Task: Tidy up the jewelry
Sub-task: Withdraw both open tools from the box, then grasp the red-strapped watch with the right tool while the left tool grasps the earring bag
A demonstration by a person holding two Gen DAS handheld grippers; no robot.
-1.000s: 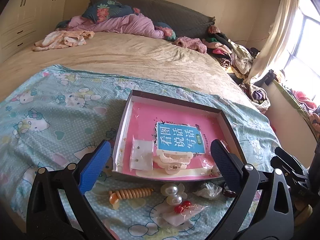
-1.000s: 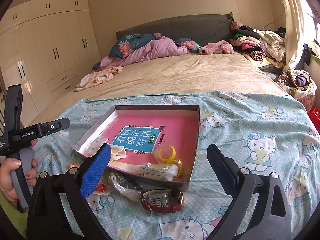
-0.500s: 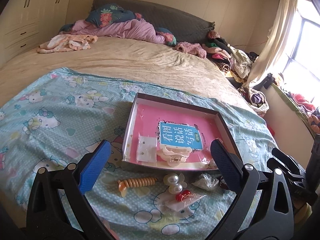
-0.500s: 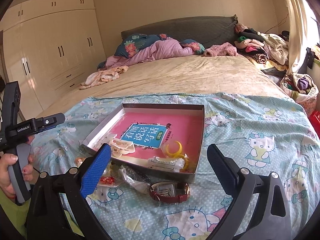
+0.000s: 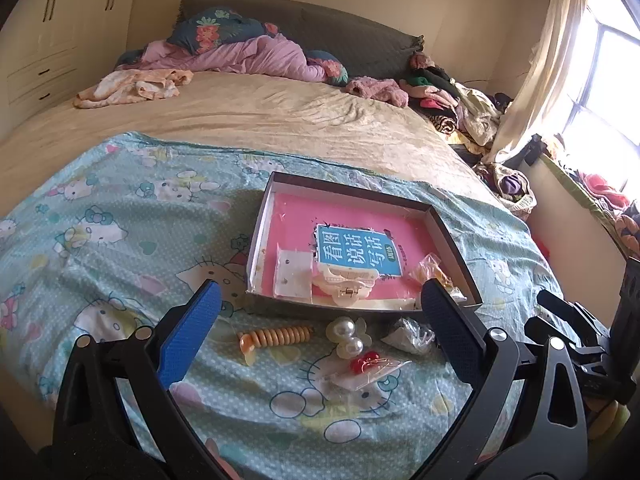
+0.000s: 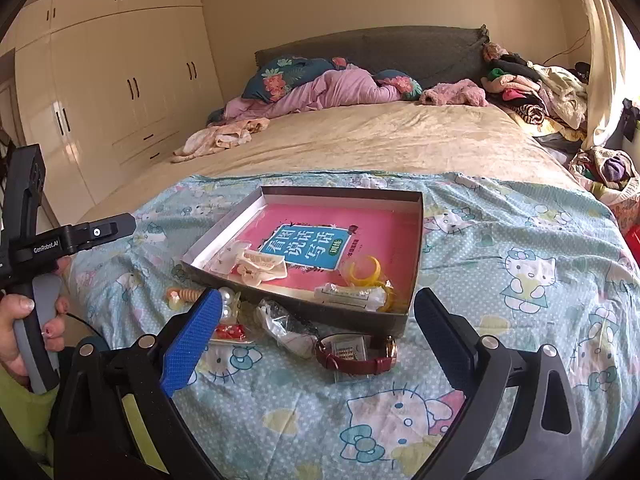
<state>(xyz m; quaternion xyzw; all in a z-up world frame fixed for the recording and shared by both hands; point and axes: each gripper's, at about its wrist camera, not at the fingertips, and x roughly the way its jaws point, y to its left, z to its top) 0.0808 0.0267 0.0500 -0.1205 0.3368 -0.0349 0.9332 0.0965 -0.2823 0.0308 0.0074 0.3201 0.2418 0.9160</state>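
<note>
A shallow box (image 5: 260,236) (image 6: 416,248) with a pink book inside lies on the blue cartoon sheet. It holds a cream hair clip (image 5: 344,284) (image 6: 260,266), an earring card (image 5: 294,276) and a yellow bangle (image 6: 366,272). In front of the box lie an orange spiral hair tie (image 5: 276,336), a pearl piece (image 5: 348,332) (image 6: 227,300), a bag with red earrings (image 5: 370,364), a crumpled clear bag (image 5: 408,330) (image 6: 286,322) and a dark red watch (image 6: 356,354). My left gripper (image 5: 316,320) and right gripper (image 6: 316,330) hover open above these loose items, holding nothing.
The blue sheet (image 6: 520,280) covers the near end of a beige bed. Pillows and a purple quilt (image 5: 248,52) lie at the headboard, a clothes pile (image 5: 448,100) at the right. Wardrobes (image 6: 120,92) stand left. A hand (image 6: 24,332) holds the left gripper's handle.
Both grippers have pulled back and risen a little from the box, so more of the sheet and loose items shows. Nothing was picked up.
</note>
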